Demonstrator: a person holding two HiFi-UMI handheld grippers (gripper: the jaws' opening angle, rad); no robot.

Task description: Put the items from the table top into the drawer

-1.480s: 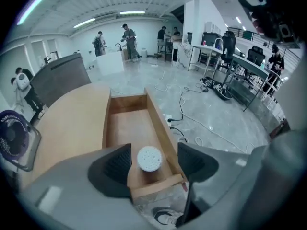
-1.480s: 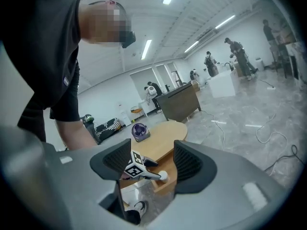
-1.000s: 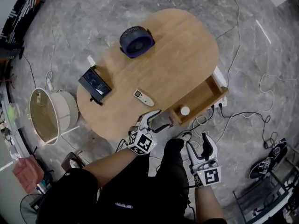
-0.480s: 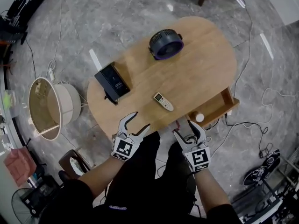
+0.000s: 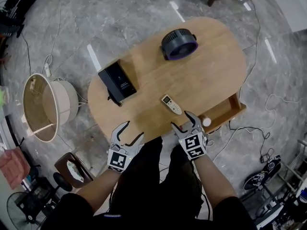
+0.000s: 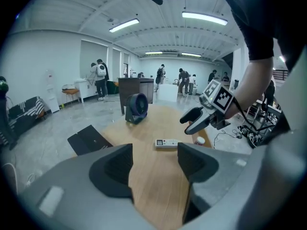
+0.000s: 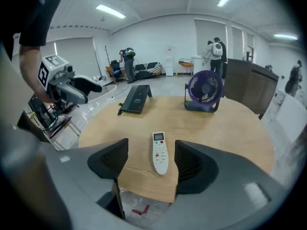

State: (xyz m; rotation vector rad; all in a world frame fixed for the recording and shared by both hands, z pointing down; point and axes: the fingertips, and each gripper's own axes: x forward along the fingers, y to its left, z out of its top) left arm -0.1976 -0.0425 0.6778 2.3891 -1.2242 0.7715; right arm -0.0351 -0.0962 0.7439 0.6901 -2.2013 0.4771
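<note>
A grey stone floor [image 5: 144, 13] strewn with cables surrounds an oval wooden desk [image 5: 211, 75]. In the head view the desk carries a fan [image 5: 178, 43] at its far end, a black box [image 5: 117, 80] at its left edge and a white remote [image 5: 171, 104] close to the near edge. At the right an open drawer [image 5: 229, 110] juts out with a small white round thing [image 5: 206, 122] in it, and a basket [image 5: 45, 109] stands on the floor to the left. The left tongs [image 5: 133, 130] hang off the near edge, spread and empty, well apart from the remote. The right tongs [image 5: 182, 121] sit just short of the remote, between it and the drawer. In the left gripper view the jaws stand wide apart over bare wood with nothing between them; the remote lies farther on, and the other tongs hover to its right. In the right gripper view the jaws are likewise spread and hold nothing. The remote [image 7: 159, 152] lies flat just ahead and in line with the gap, buttons up, its long axis pointing away from the camera. It is probably light, stiff and smooth plastic, so slipping seems a greater risk than crushing. The best hold is likely across its two long sides near the middle, with the jaw tips brought down to the wood.
</note>
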